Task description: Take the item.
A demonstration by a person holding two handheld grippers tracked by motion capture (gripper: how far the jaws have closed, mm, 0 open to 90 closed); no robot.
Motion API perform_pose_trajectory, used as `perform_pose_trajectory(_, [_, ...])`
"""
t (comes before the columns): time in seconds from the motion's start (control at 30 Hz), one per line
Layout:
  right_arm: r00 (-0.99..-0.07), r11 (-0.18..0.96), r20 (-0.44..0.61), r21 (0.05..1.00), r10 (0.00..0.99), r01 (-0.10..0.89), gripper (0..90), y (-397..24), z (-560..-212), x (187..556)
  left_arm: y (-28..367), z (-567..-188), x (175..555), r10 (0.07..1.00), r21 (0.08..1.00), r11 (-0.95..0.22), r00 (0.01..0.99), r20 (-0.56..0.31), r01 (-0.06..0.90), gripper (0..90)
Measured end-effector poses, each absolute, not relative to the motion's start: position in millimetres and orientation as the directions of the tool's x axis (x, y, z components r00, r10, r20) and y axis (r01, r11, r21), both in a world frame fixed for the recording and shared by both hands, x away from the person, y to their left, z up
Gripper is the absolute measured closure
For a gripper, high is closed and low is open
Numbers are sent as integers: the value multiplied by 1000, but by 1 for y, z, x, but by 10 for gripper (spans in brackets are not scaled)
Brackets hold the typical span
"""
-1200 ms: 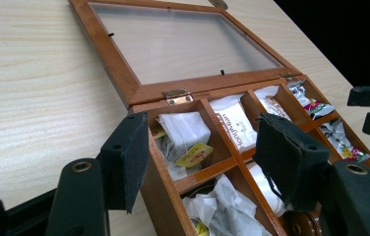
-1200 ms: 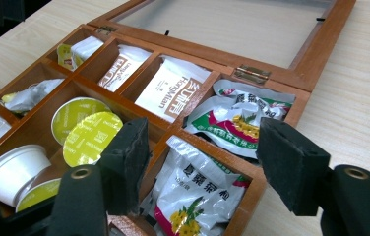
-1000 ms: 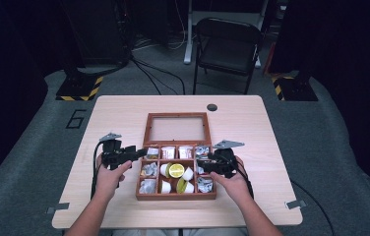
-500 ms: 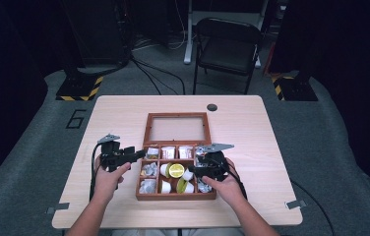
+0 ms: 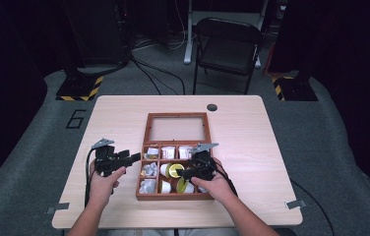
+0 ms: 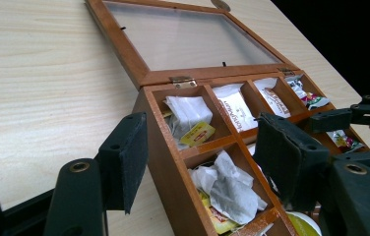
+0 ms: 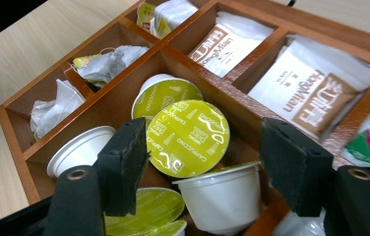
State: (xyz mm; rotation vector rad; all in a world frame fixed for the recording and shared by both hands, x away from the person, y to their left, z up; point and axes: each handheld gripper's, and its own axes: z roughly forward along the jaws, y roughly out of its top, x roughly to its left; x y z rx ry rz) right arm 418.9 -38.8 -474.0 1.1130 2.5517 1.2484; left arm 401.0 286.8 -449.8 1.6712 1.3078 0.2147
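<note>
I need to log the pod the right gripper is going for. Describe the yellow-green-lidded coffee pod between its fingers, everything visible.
The coffee pod is a small white plastic cup sealed with a shiny yellow-green foil lid printed "Cappuccino". It lies tipped on its side, lid facing up toward the camera, in the middle compartment of the wooden box. It leans on another white pod and overlaps a second green-lidded one behind. The right gripper frames it; one of its fingers sits at the lid's edge, the other stands clear, its jaws having just been opening.

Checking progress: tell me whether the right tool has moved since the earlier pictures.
Yes. The right tool moved leftward from the compartmented brown wooden box's right edge to over its middle compartments, jaws just opening.
</note>
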Motion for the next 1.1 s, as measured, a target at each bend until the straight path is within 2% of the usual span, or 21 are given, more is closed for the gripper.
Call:
perform_pose_trajectory(0.2, [-730,423,234,687,642,592,332,-31,-479,421,291,-450,397,829,762,43,403,-389,647,372])
perform_pose_trajectory(0.57, [-775,489,178,684,606,540,331,-18,-483,425,297,-450,391,836,762,57,386,-390,645,372])
perform_pose_trajectory(1.1, [-792,534,151,663,592,526,330,-5,-483,425,304,-451,387,842,757,74,366,-396,649,372])
